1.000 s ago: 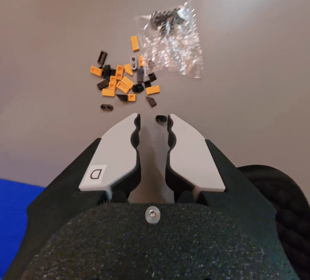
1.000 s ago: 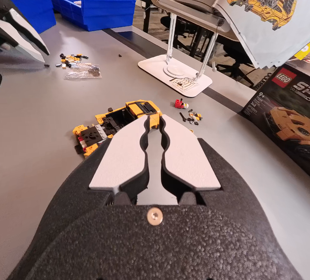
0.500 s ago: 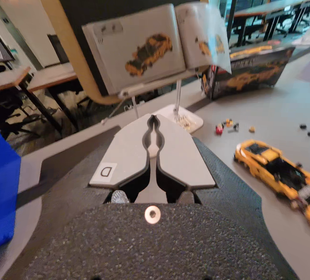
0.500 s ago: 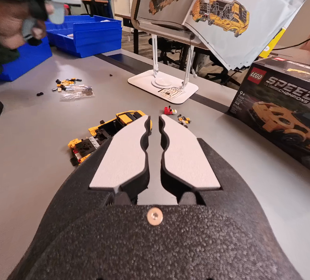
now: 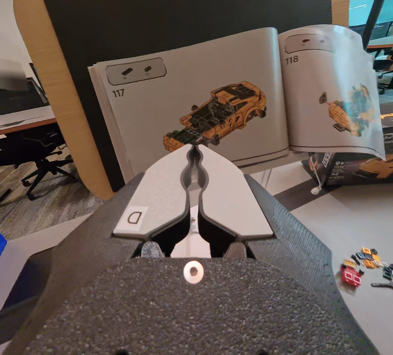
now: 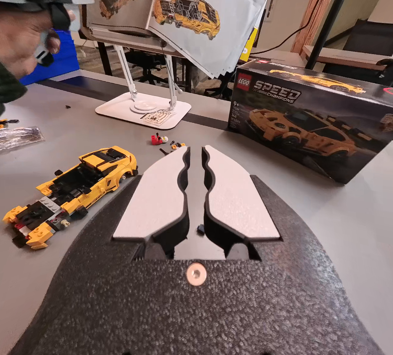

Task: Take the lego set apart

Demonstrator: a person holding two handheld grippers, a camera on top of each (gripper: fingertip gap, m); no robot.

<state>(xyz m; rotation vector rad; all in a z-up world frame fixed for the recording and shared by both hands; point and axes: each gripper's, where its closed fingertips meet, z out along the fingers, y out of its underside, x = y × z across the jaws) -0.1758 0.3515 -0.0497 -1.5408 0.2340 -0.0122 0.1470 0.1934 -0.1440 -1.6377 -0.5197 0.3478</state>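
A: What's at the left of the right wrist view?

B: A hand [image 6: 19, 32] at the upper left, gripping the left gripper [image 6: 85, 0], seen side-on and blurred. Below it, at the left edge, a crinkled clear plastic bag [image 6: 20, 137] lies on the smooth grey table [image 6: 319, 228].

A: And the task's thing?

B: One partly stripped yellow-and-black studded brick car [image 6: 72, 189], lying lower left of centre on the table, just left of the right gripper [image 6: 195, 149]. That gripper has two pale, grainy, wavy-edged fingers [image 6: 157, 198] held slightly apart, nothing between them.

A: Further right?

B: A red minifigure piece [image 6: 156, 139] with a few tiny loose bits, one white flat-based book stand [image 6: 146, 113] holding an open paper instruction booklet [image 6: 202, 4], then one glossy black cardboard box [image 6: 308, 123] picturing a yellow car.

A: The left wrist view?

B: The left gripper [image 5: 195, 149] points at the booklet [image 5: 191, 106]; its two fingers [image 5: 161, 196] are pressed together at the tips, pinching nothing. Small orange and black pieces [image 5: 369, 258] sit at the right edge.
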